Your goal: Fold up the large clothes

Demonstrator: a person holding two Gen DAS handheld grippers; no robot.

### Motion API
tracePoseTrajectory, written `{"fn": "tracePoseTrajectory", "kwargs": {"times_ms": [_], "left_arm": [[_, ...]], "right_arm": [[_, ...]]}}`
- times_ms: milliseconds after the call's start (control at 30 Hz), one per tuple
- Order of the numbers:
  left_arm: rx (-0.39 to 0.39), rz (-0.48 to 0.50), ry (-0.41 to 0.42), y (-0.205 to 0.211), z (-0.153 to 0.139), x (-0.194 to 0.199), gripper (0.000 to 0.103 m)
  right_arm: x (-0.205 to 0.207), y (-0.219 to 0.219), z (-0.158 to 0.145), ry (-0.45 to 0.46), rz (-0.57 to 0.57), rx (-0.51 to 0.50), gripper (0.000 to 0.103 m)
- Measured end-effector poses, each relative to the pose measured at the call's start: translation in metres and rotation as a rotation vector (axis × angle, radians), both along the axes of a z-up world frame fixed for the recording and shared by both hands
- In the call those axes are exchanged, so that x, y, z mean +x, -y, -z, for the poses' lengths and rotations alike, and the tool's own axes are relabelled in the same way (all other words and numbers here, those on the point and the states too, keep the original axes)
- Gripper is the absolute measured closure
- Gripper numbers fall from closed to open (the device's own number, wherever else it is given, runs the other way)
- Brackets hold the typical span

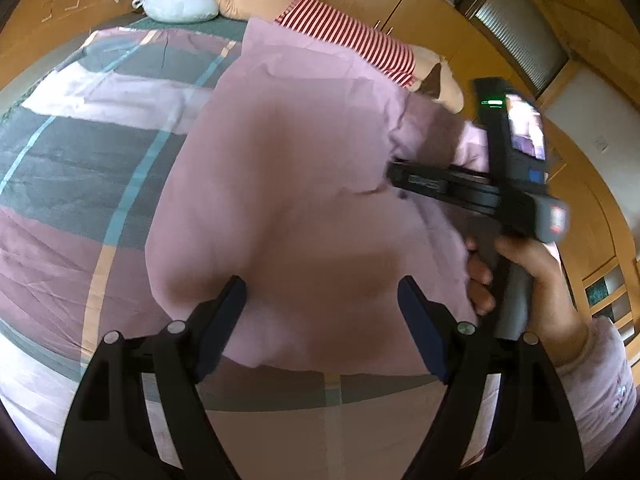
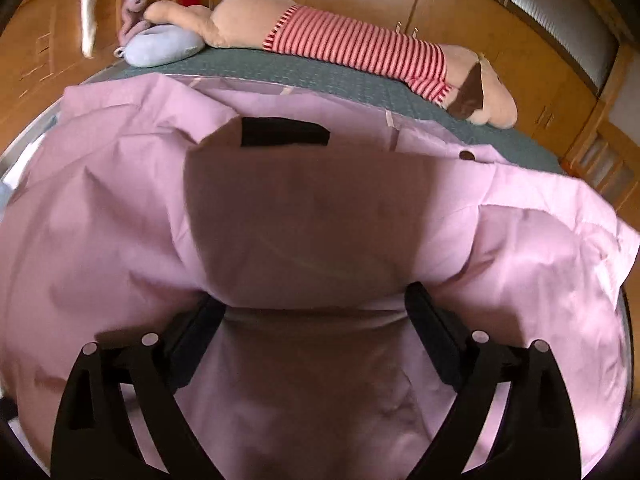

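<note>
A large pink garment [image 1: 304, 184] lies spread on the bed, also filling the right wrist view [image 2: 320, 220]. My left gripper [image 1: 322, 292] is open, its fingers just above the garment's near edge, holding nothing. My right gripper [image 2: 316, 300] is open over the garment with a fold of cloth bulging between its fingers. In the left wrist view the right gripper's body [image 1: 480, 188] reaches over the garment's right side, held by a hand [image 1: 520, 272]. A dark label [image 2: 284, 132] and a brown button [image 2: 465, 155] show on the garment.
The bed has a plaid pink, grey and teal cover [image 1: 80, 152]. A long plush toy in a red-striped shirt [image 2: 352, 48] and a pale blue cushion [image 2: 160, 50] lie along the far edge. Wooden cabinets [image 2: 520, 80] stand behind.
</note>
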State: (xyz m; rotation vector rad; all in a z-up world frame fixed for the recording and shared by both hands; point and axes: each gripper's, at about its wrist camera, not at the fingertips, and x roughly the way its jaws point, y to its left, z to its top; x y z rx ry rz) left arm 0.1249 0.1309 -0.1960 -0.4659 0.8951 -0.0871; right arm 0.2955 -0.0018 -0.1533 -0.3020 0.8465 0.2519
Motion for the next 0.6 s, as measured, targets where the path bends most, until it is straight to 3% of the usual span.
{"fn": "tracePoseTrajectory", "kwargs": {"times_ms": [67, 167, 267, 333, 467, 533, 600], "left_arm": [[0.002, -0.003, -0.014, 0.0, 0.002, 0.001, 0.023], [0.01, -0.001, -0.015, 0.001, 0.002, 0.0, 0.023], [0.02, 0.002, -0.014, 0.002, 0.003, 0.0, 0.022], [0.021, 0.004, -0.009, 0.003, 0.003, 0.0, 0.022], [0.021, 0.007, -0.001, 0.003, 0.002, 0.0, 0.022], [0.027, 0.007, 0.004, 0.004, 0.001, 0.0, 0.022], [0.04, 0.005, 0.004, 0.006, 0.001, 0.0, 0.021]], "right_arm": [[-0.021, 0.027, -0.02, 0.077, -0.013, 0.112, 0.011], [-0.029, 0.081, -0.035, 0.132, 0.066, 0.184, 0.011], [-0.014, 0.145, -0.023, 0.132, 0.208, 0.092, 0.01], [-0.008, 0.19, -0.014, 0.139, 0.285, 0.074, 0.001], [-0.004, 0.298, 0.004, 0.08, 0.584, 0.171, 0.001], [-0.007, 0.331, 0.017, 0.02, 0.652, 0.252, 0.001], [-0.014, 0.342, 0.017, 0.007, 0.721, 0.232, 0.001]]}}
